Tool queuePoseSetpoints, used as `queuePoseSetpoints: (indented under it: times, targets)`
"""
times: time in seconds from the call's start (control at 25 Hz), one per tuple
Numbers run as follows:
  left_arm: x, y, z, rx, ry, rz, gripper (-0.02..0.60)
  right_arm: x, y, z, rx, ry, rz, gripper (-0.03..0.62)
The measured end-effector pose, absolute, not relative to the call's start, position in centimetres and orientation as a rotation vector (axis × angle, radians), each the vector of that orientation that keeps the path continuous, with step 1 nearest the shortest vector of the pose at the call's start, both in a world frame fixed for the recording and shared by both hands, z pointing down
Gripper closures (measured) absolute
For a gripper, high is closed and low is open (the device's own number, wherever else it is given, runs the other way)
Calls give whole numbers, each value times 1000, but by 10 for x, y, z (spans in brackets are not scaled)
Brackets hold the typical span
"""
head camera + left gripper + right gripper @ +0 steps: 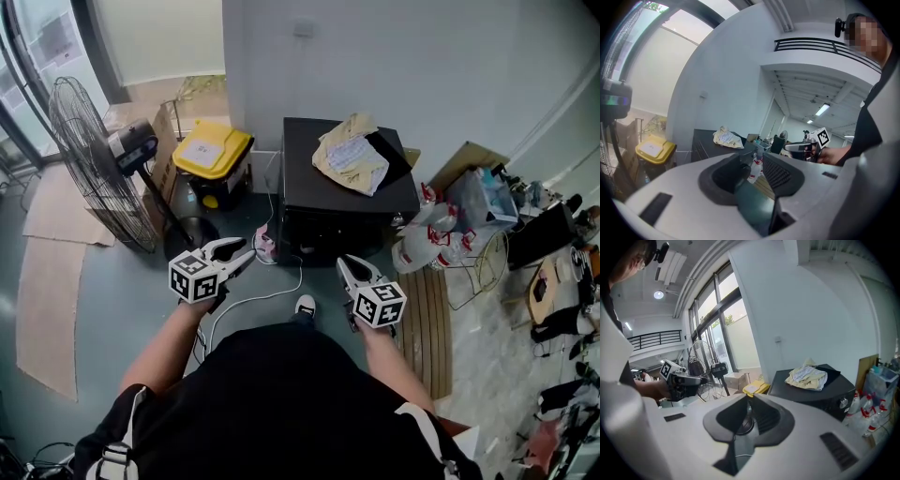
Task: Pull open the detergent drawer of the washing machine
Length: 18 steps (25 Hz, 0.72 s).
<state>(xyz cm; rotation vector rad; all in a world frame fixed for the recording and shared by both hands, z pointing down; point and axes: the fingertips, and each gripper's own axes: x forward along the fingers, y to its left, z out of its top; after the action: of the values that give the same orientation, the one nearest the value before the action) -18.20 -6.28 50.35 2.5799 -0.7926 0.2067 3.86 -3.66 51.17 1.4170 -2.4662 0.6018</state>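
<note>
The washing machine [314,141] is a low black box against the white wall, with a crumpled pale cloth [352,155] on its lid. Its dark front [328,234] faces me; I cannot make out the detergent drawer there. The machine also shows in the left gripper view [705,140] and in the right gripper view [825,390]. My left gripper [246,251] hovers left of the front, jaws slightly open and empty [754,157]. My right gripper [345,267] hangs short of the front at the right, shut on nothing [749,398].
A standing fan [94,159] and a yellow-lidded bin [214,155] stand left of the machine. A white cable [272,295] runs over the floor below it. Plastic bottles [431,234], a wooden slat board [433,328] and clutter fill the right side.
</note>
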Motion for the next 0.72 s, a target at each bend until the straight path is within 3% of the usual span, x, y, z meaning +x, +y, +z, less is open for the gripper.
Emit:
queuePoseSetpoints:
  times: [0.72]
  targets:
    - [-160,-115,520,2518,-835,227,422,62,-102,528,1353,-2459,643,556]
